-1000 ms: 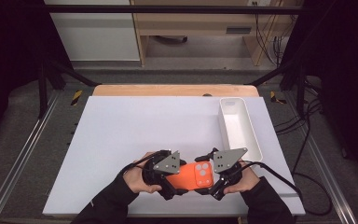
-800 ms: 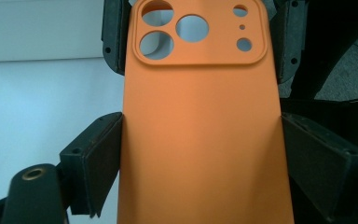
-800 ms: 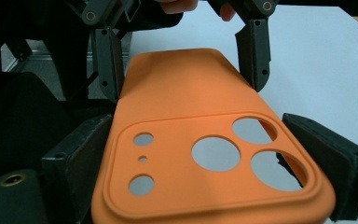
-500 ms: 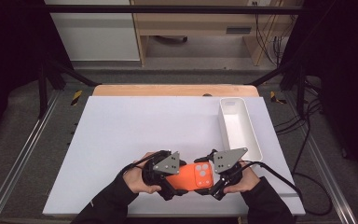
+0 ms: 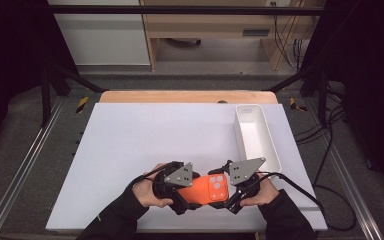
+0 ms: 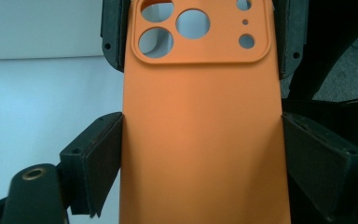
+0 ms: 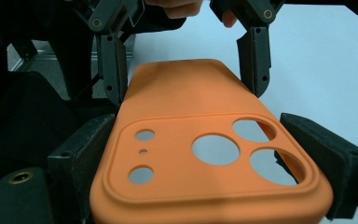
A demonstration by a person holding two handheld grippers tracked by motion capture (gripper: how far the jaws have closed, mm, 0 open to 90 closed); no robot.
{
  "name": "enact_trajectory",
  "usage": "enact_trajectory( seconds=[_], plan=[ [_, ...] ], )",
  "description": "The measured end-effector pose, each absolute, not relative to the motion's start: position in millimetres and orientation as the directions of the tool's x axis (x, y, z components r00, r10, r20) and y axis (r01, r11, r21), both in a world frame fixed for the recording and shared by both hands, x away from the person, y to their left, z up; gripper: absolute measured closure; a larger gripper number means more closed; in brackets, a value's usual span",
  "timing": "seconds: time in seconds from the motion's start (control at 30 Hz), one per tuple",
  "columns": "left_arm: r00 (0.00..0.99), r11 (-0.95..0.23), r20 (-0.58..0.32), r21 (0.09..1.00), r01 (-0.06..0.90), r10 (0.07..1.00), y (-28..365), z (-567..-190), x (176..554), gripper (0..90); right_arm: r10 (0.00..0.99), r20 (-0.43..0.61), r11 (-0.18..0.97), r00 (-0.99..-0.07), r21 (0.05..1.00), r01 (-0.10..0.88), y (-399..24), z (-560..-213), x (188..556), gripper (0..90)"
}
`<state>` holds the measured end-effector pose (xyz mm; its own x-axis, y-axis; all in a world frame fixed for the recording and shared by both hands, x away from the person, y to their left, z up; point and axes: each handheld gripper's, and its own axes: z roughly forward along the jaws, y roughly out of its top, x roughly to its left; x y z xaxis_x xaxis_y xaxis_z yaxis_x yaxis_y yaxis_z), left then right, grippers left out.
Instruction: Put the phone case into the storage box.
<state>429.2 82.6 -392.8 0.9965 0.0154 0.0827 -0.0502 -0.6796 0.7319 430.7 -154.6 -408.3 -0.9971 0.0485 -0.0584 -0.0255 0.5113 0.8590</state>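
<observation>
An orange phone case (image 5: 207, 189) with round camera cut-outs hangs just above the table's near edge, held level between both grippers. My left gripper (image 5: 190, 196) is shut on its plain end; in the left gripper view the pads (image 6: 105, 154) press on the long sides of the case (image 6: 200, 140). My right gripper (image 5: 226, 192) holds the camera end. Its jaws have just been closing on the case (image 7: 200, 116), and the pads (image 7: 91, 154) now touch both edges. The left gripper's fingers (image 7: 254, 56) clamp the far end in the right gripper view.
A long white tray (image 5: 275, 150) stands at the right of the white table board (image 5: 130, 145). A wooden strip (image 5: 180, 96) runs along the board's far edge. Metal rails (image 5: 20, 170) flank the board, and cables (image 5: 325, 200) trail off at the right.
</observation>
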Motion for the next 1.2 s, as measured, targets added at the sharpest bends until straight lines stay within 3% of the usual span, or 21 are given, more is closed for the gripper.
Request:
enact_trajectory(
  seconds=[1.2],
  plan=[
    [0.997,-0.673,0.079,0.738,-0.054,0.007,82.6,-394.0,429.3,15.6,0.027,-0.053,0.502,-0.998,0.864,-0.032,-155.3,-407.5,431.4,15.9]
  ],
)
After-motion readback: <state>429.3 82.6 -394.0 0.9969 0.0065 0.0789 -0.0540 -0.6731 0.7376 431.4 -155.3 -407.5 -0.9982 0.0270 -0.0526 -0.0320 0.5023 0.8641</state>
